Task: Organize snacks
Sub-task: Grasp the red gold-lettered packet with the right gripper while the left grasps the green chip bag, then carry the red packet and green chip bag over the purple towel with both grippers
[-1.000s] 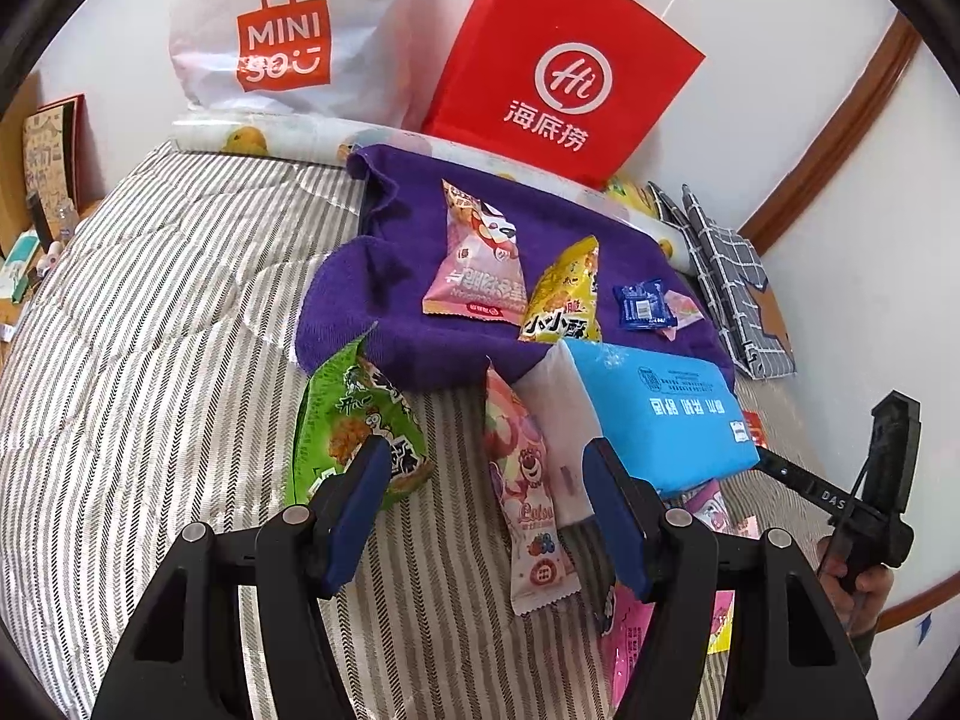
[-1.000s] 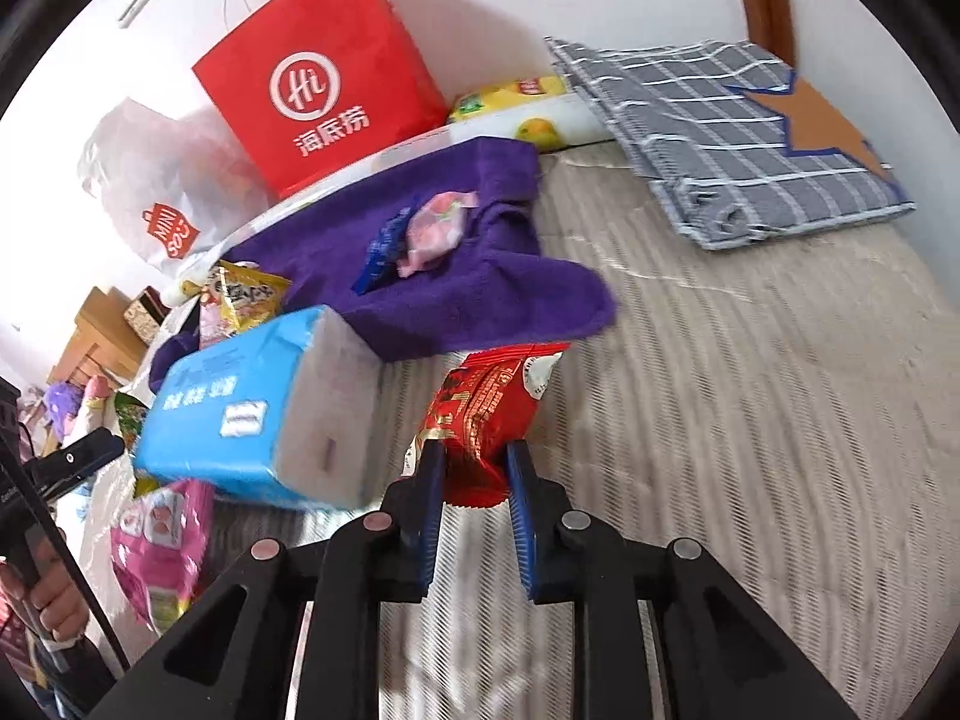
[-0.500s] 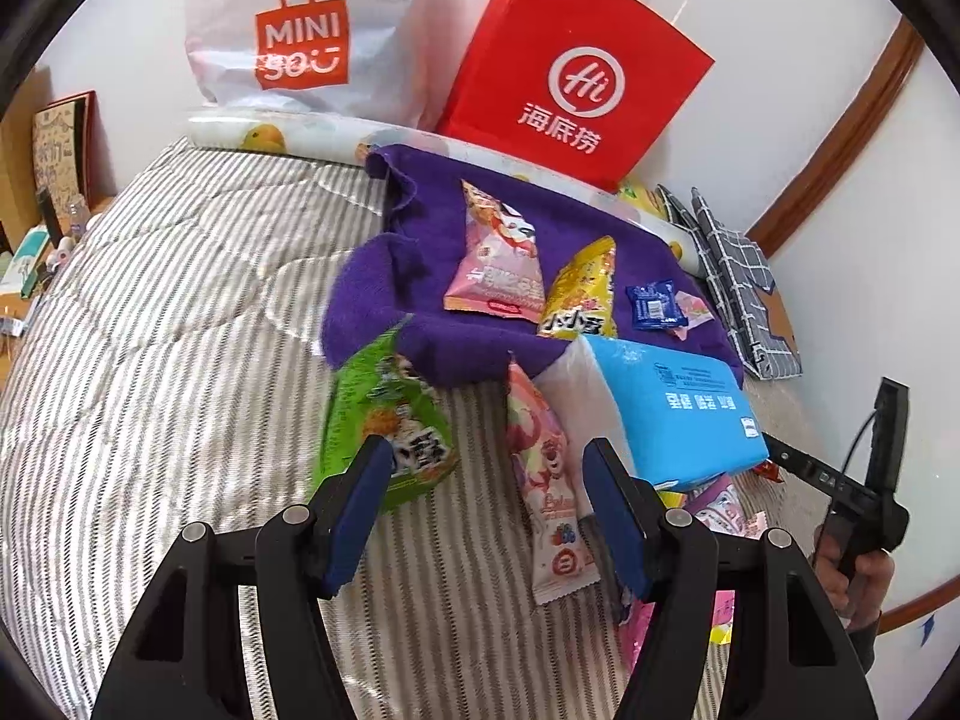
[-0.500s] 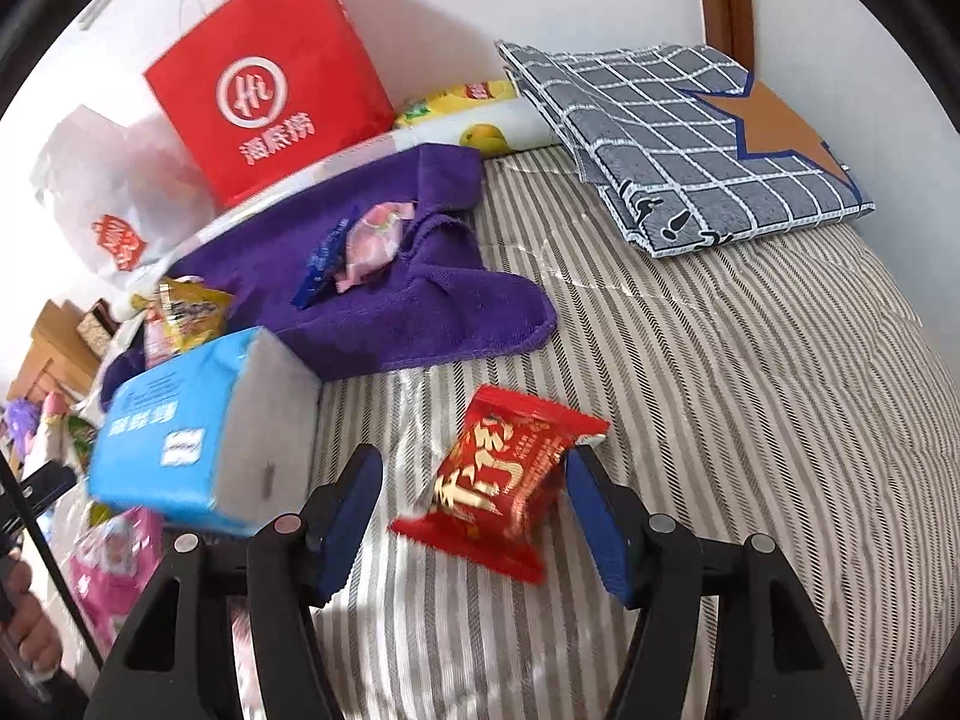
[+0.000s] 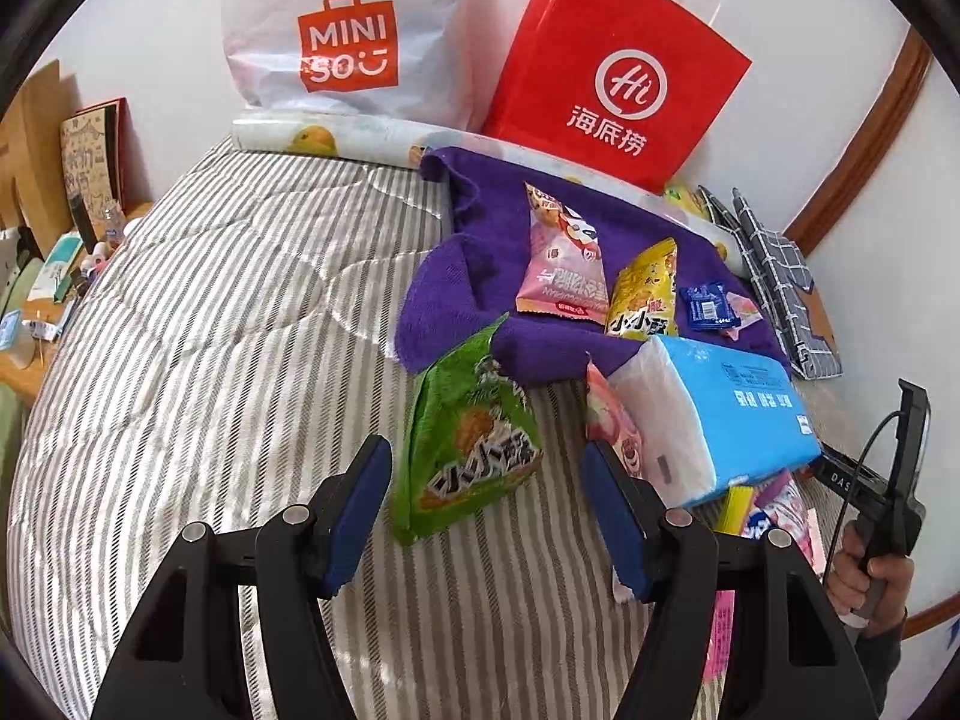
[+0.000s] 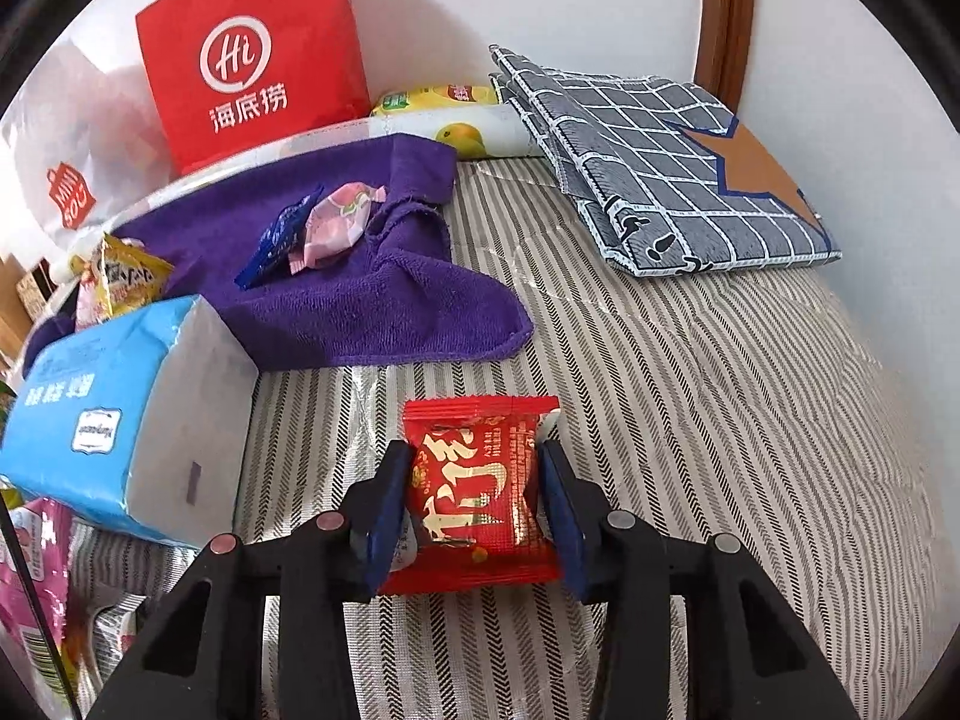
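Red wrapper first: the red snack packet point(image 6: 474, 480) lies flat on the striped bedcover point(image 6: 690, 420), right between the blue pads of the right gripper point(image 6: 474, 501). The jaws are closing in on it, pads just at its side edges, though I can't say they're pressing yet. It's glossy, with gold lettering and crimped ends.

Over on the left gripper point(image 5: 489, 507), the jaws stand apart with nothing clamped; the green snack bag point(image 5: 465, 450) lies between and just past the tips, touching neither pad. It's puffy, with bold dark lettering.

Further out, a blue tissue pack point(image 6: 114, 420) sits just left of the red packet, and behind it a purple towel point(image 6: 360, 294) carries a small blue packet point(image 6: 276, 240) and a pink candy point(image 6: 339, 222).

Only the left view shows the pink snack bag point(image 5: 561, 276) and yellow snack bag point(image 5: 642, 294) properly on the towel, plus the person's hand point(image 5: 870, 576) holding the other tool. The right view alone shows the red packet and the whole grey checked cloth point(image 6: 660, 162).
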